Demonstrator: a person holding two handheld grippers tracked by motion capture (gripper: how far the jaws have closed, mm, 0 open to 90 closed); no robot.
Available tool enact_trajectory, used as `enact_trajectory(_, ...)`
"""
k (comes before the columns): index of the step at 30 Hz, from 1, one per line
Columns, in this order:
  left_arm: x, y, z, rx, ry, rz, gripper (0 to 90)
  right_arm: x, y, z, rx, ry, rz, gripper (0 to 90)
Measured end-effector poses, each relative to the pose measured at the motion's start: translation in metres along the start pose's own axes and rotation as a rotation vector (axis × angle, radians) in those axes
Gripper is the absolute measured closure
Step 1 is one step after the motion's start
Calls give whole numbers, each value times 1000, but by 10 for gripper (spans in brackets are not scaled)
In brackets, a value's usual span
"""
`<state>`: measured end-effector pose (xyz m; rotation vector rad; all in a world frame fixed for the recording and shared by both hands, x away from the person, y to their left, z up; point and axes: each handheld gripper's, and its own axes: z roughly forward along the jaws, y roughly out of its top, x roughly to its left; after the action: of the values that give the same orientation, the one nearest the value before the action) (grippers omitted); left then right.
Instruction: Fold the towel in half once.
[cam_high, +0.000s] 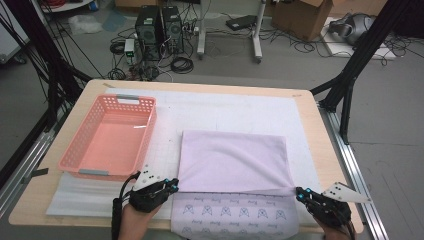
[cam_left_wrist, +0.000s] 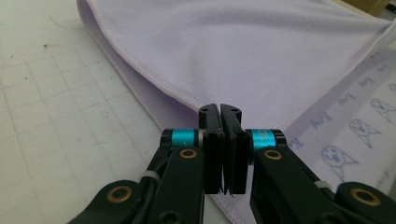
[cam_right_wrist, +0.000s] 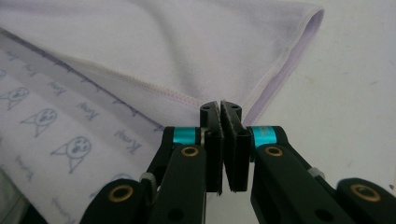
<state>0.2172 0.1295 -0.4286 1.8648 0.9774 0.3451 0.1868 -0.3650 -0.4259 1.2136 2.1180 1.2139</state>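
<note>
Both pairs of jaws are clamped on a lilac towel (cam_high: 232, 160), each pinching a corner of its folded-over upper layer. At the near left, the left gripper (cam_high: 173, 185) holds one corner; at the near right, the right gripper (cam_high: 299, 194) holds the other. In the left gripper view the stitched hem of the towel (cam_left_wrist: 243, 51) runs into the closed jaws, and the right gripper view shows the same on the towel (cam_right_wrist: 154, 51) there. The towel lies on the near half of the table (cam_high: 320, 135), its plain side folded back toward the far edge, while a printed strip (cam_high: 235, 212) with small cartoon faces lies flat below the fold. Under it a white gridded mat (cam_high: 240, 112) covers most of the pale wooden tabletop. A pink plastic basket (cam_high: 80, 150) sits on the left of the table, well apart from the towel. Beyond the table, on the grey floor, stand two black computer towers (cam_high: 160, 30) among tangled cables, and a cardboard box (cam_high: 300, 15) farther right.
</note>
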Motion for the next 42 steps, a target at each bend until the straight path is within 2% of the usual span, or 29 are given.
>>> enact_trajectory(5, -4, -7, -14, -3, -14, -4, 874, 9, -4, -9, 5, 17, -18, 876)
enact_trajectory(14, -15, -21, -31, 27, -49, 21, 874, 24, -16, -29, 18, 34, -33, 876)
enact_trajectory(18, -18, -22, -35, 14, -48, 39, 864, 32, -20, -39, 23, 38, -48, 855)
enact_trajectory(19, -18, -20, -34, 0, -46, 41, 821, 32, -20, -39, 21, 32, -55, 810)
enact_trajectory(20, -17, -18, -32, -10, -46, 23, 706, 33, -20, -40, 18, 21, -47, 740)
enact_trajectory(21, -14, -15, -29, -22, -46, 8, 629, 32, -20, -40, 3, 17, -33, 701)
enact_trajectory(24, -8, -9, -20, -49, -51, -8, 531, 24, -12, -40, -55, -8, 12, 664)
enact_trajectory(26, -4, -5, -12, -65, -52, -5, 495, 19, -6, -33, -65, -32, 22, 666)
enact_trajectory(28, 0, -2, -2, -75, -51, -4, 478, 13, 0, -18, -56, -55, 27, 667)
enact_trajectory(34, 11, 9, 14, -111, -44, -32, 454, -17, 24, 44, 1, -125, 65, 664)
enact_trajectory(38, 15, 12, 20, -103, -26, -31, 445, -27, 32, 80, 56, -161, 102, 678)
enact_trajectory(40, 17, 13, 21, -106, -22, -36, 445, -30, 34, 94, 96, -168, 96, 750)
enact_trajectory(41, 18, 13, 22, -104, -21, -36, 443, -31, 35, 97, 107, -165, 95, 821)
enact_trajectory(42, 18, 13, 22, -102, -16, -35, 440, -31, 37, 99, 109, -163, 82, 855)
